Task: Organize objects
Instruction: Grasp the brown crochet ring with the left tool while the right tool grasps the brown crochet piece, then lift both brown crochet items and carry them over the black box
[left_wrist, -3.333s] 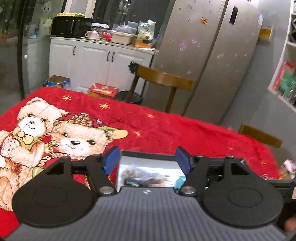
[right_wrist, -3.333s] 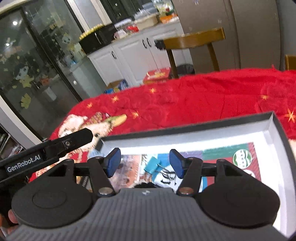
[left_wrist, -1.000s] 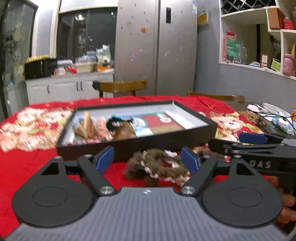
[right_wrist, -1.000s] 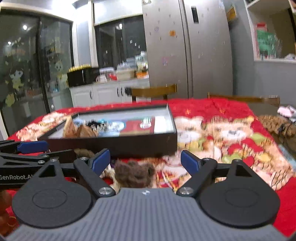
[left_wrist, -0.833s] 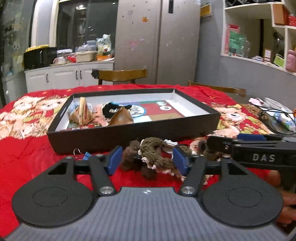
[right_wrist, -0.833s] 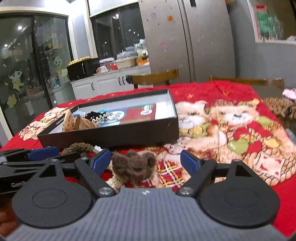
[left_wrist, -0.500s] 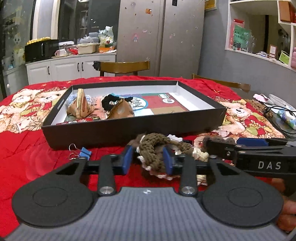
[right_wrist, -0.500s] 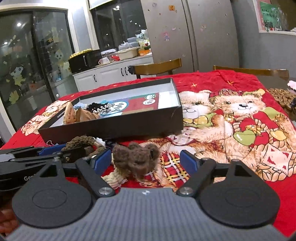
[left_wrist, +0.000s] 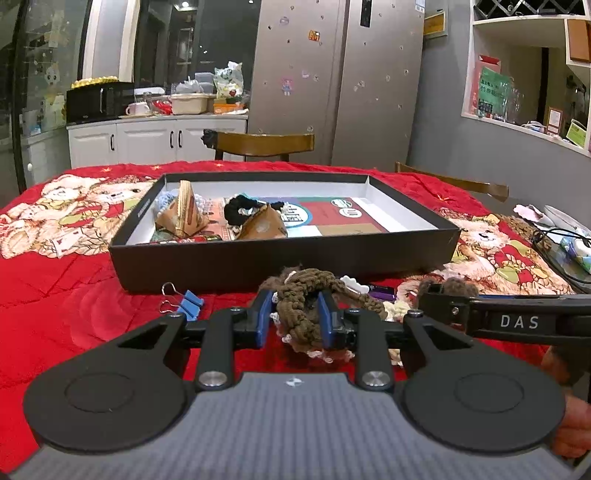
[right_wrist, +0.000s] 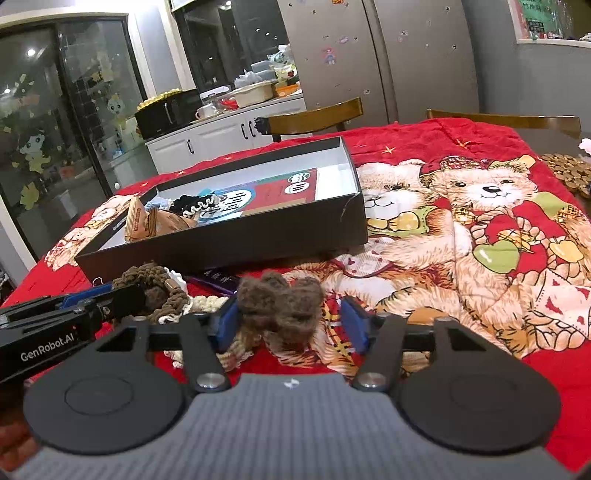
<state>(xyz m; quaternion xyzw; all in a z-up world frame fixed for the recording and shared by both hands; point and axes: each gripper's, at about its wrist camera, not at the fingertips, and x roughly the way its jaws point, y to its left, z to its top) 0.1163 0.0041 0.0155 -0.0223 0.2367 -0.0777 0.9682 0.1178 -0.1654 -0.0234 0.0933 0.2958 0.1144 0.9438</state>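
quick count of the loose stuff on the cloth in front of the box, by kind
blue binder clips: 2
brown crochet pieces: 2, possibly joined by cream yarn
white clip: 1
purple packet: 1
total: 6

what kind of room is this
Most likely a home kitchen-dining area: a tall steel double-door fridge, white counter cabinets holding a black microwave, and a wooden dining chair behind the red bear-print table cover.
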